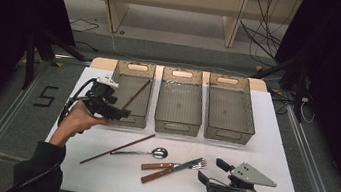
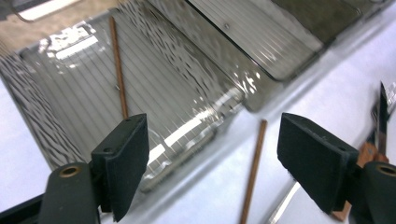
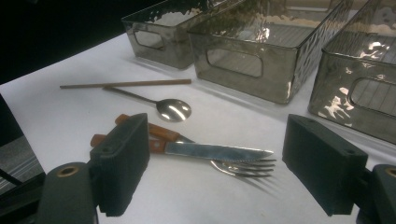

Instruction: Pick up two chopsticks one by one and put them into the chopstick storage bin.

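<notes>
We work at sorting cutlery into three bins. One chopstick (image 1: 136, 94) already leans inside the left bin (image 1: 131, 94). The second chopstick (image 1: 117, 148) lies on the table (image 1: 281, 157), in front of that bin, with its long axis going from near-left to far-right.

Our left gripper (image 1: 114, 112) hovers at the near rim of the left bin, with jaws wide apart and nothing between them. In the left gripper view the loose chopstick (image 2: 252, 171) is just below and ahead, between the jaws. So the left hand is the nearer one for it.

Our right gripper (image 1: 212, 171) is also open and empty. The knife (image 3: 205, 150) and fork (image 3: 233, 167) lie crossed just before it, handles to the left. The spoon (image 3: 159, 105) is behind them.

On the floor at the left we read a mark like "5" (image 1: 45, 96). We see no brands.
</notes>
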The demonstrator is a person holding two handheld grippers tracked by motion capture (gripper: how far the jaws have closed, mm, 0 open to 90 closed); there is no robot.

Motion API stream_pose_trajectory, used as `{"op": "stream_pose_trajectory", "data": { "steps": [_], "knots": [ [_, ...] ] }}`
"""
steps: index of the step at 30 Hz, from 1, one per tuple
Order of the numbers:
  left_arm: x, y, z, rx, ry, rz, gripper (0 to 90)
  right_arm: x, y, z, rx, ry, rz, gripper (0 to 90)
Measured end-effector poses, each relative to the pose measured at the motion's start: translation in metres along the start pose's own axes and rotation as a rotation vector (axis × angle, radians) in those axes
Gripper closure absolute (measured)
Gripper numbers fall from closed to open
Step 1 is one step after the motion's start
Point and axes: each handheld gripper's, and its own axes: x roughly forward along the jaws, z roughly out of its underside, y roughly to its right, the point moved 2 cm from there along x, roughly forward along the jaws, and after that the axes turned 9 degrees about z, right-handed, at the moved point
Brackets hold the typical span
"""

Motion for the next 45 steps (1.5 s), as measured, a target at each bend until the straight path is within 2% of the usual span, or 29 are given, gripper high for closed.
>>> {"op": "stream_pose_trajectory", "data": {
  "steps": [2, 3, 4, 6, 8, 13, 16, 18, 22, 25, 29, 37, 45],
  "knots": [
    [0.005, 0.002, 0.005, 0.010, -0.040, 0.008, 24.4, 0.000, 0.000, 0.000, -0.001, -0.004, 0.000, 23.8],
    [0.005, 0.002, 0.005, 0.010, -0.040, 0.008, 23.9, 0.000, -0.001, 0.000, -0.001, -0.001, 0.000, 23.8],
    [0.009, 0.003, 0.009, 0.024, -0.066, -0.006, 23.9, 0.000, -0.001, 0.000, -0.003, 0.001, -0.001, 23.8],
    [0.012, 0.004, 0.014, 0.029, -0.094, 0.005, 23.2, 0.000, -0.001, 0.000, -0.004, -0.003, 0.000, 23.8],
    [0.014, 0.003, 0.020, 0.030, -0.119, -0.004, 21.9, 0.000, -0.001, 0.000, -0.005, 0.002, 0.000, 23.8],
    [0.011, 0.003, 0.030, 0.019, -0.152, 0.002, 20.3, 0.000, -0.001, 0.000, -0.006, -0.002, -0.001, 23.8],
    [0.009, 0.004, 0.034, 0.028, -0.178, -0.008, 19.3, 0.000, -0.001, 0.000, -0.008, -0.003, -0.002, 23.8],
    [0.010, 0.004, 0.037, 0.026, -0.193, -0.014, 18.7, 0.000, -0.001, 0.000, -0.007, -0.002, 0.000, 23.8],
    [0.013, 0.006, 0.044, 0.033, -0.233, 0.006, 18.0, 0.000, -0.001, 0.000, -0.010, -0.003, -0.001, 23.8],
    [0.016, 0.007, 0.049, 0.042, -0.274, 0.003, 18.0, 0.000, -0.001, 0.000, -0.011, -0.001, -0.002, 23.8],
    [0.018, 0.006, 0.055, 0.041, -0.305, 0.000, 18.1, -0.001, -0.001, 0.000, -0.007, 0.000, 0.000, 23.8],
    [0.020, 0.003, 0.066, 0.052, -0.384, -0.026, 19.8, 0.000, -0.001, 0.000, -0.009, 0.000, -0.001, 23.8],
    [0.020, 0.002, 0.074, 0.065, -0.462, -0.017, 26.5, 0.000, -0.001, 0.000, -0.010, -0.002, 0.000, 23.8]
  ]
}}
